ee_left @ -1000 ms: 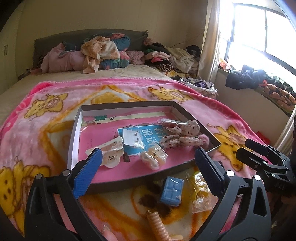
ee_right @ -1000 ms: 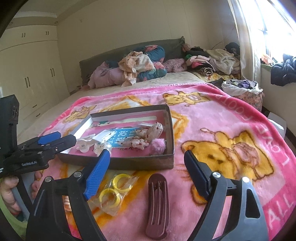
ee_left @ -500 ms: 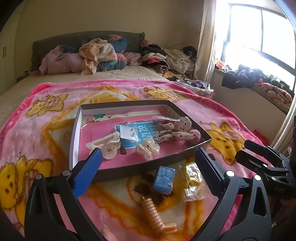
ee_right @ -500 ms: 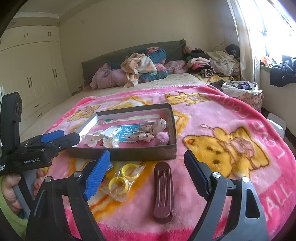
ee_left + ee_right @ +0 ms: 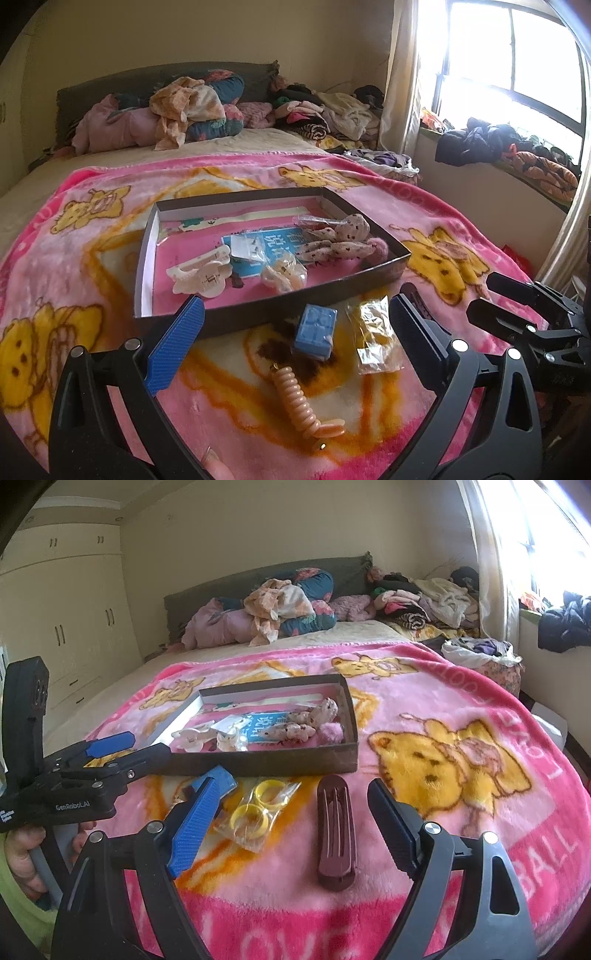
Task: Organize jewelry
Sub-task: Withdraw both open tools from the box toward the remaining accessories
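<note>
I am holding both sets of jaws wide apart with nothing between the pads: the left gripper (image 5: 291, 339) and the right gripper (image 5: 291, 823) are both hovering empty over the near edge of the bed.

The loose pieces are lying on the pink blanket (image 5: 461, 709), just in front of the shallow brown box (image 5: 146, 258), which I judge is where they are meant to go, since hair clips and a fabric bow are already sitting inside it. In the left wrist view a small blue box (image 5: 316, 332) is lying squarely between my left jaws but further out than the tips, close to the box's near wall. A peach spiral hair tie (image 5: 299, 402) is lying nearer to me, inside the span of the jaws, and a clear packet of yellow rings (image 5: 375, 336) is resting just inside the right-hand finger.

In the right wrist view the maroon hair clip (image 5: 336, 834) is lying lengthwise between my right jaws, closer to the right finger and untouched, with the ring packet just beside the blue left finger. I think the open jaws are suiting a pick from either side, and the clip looks the easiest to take. The clothes pile (image 5: 288, 609) at the far headboard is well apart.
</note>
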